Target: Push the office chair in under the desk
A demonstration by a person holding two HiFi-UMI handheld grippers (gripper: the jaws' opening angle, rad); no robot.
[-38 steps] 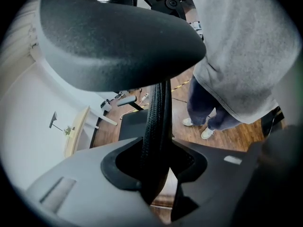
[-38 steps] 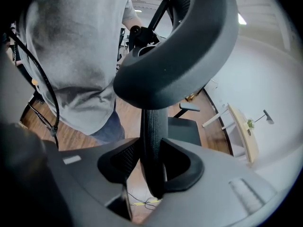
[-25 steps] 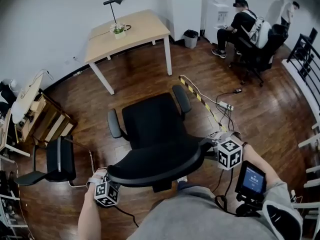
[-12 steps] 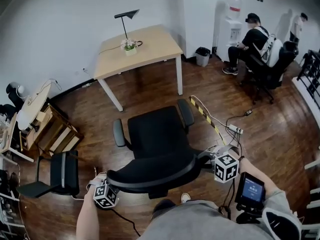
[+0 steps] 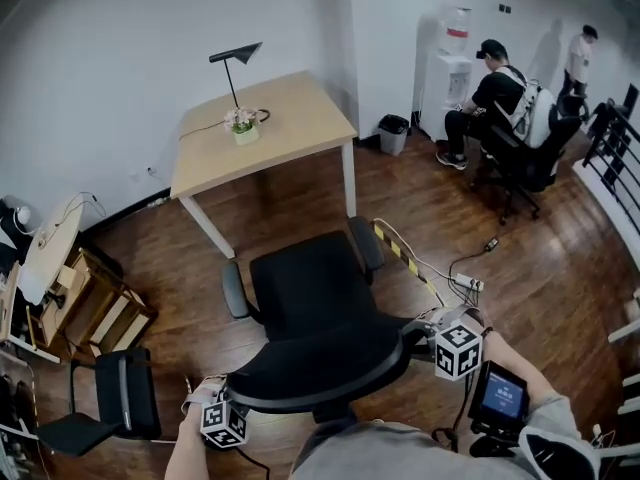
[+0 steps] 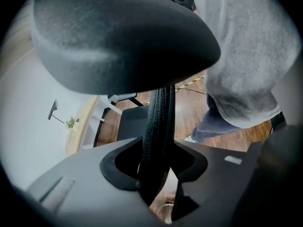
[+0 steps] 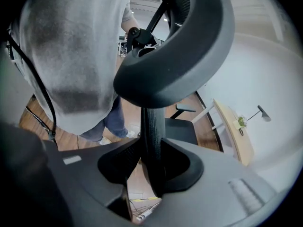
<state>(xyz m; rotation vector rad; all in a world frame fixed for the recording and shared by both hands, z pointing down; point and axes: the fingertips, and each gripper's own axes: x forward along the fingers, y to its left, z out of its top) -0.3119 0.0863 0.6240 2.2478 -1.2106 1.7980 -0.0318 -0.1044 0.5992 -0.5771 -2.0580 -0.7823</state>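
The black office chair (image 5: 305, 288) stands on the wood floor just short of the light wooden desk (image 5: 290, 128), its seat facing the desk. Its curved backrest rim (image 5: 320, 373) is nearest me. My left gripper (image 5: 230, 406) is shut on the rim's left end, which shows as a ribbed black edge (image 6: 158, 122) between the jaws in the left gripper view. My right gripper (image 5: 428, 336) is shut on the rim's right end, and that edge (image 7: 151, 131) runs between its jaws in the right gripper view.
A lamp (image 5: 232, 63) and a small plant (image 5: 243, 123) stand on the desk. A second black chair (image 5: 120, 398) and a wooden rack (image 5: 95, 308) are at the left. A taped cable (image 5: 400, 253) and power strip (image 5: 466, 283) lie to the right. A seated person (image 5: 490, 93) is at the back right.
The chair has rolled forward toward the desk with both grippers still clamped on its backrest. The desk now lies closer to the chair's seat.
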